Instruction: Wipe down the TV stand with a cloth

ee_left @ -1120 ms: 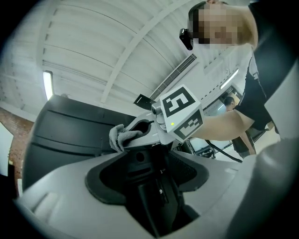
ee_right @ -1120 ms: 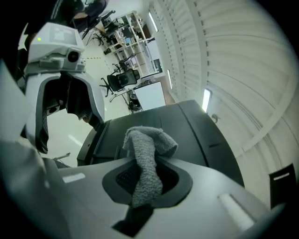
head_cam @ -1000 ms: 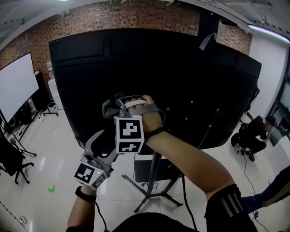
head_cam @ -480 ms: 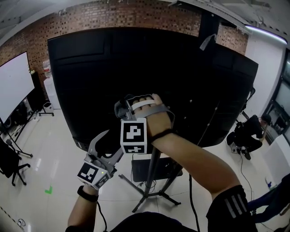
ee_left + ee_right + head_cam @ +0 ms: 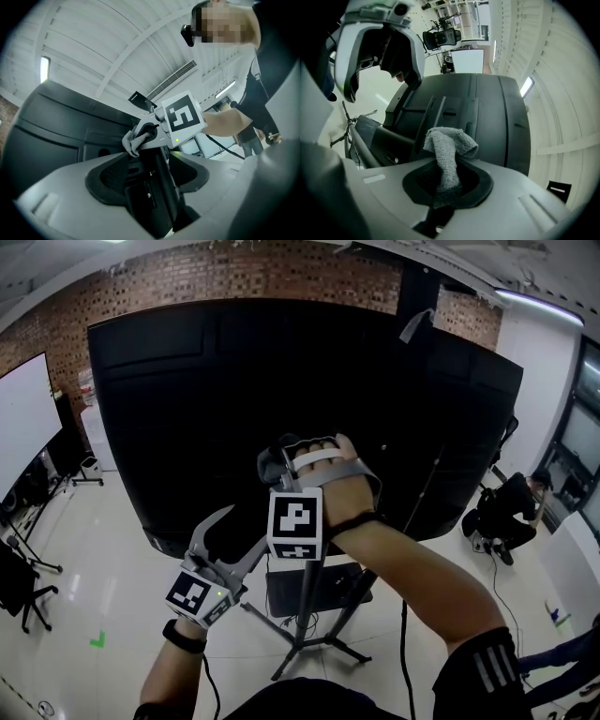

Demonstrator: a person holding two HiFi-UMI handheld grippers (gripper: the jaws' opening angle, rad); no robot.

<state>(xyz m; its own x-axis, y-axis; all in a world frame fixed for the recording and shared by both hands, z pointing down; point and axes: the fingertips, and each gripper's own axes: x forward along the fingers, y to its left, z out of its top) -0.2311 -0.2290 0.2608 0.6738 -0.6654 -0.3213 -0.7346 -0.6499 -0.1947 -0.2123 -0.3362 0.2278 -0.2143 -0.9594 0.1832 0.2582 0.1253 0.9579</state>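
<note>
Right gripper (image 5: 281,463), jaws closed on the grey cloth (image 5: 274,454), at frame centre before the TV's black back panel (image 5: 187,399). The TV stand (image 5: 309,615), its pole upright, lies directly below the cloth. Left gripper (image 5: 230,542), jaws apart and empty, sits lower left beside the pole.

Along the top of the head view you have a brick wall (image 5: 281,273), with a lit ceiling strip (image 5: 539,304) in the upper right corner. At the left edge stands a white screen (image 5: 23,423) (blank as far as you can see). A dark office chair (image 5: 14,592) sits at the lower left on the glossy pale floor (image 5: 103,559), near a small green mark (image 5: 97,639). At the right edge a person (image 5: 506,507) in dark clothes crouches low.
</note>
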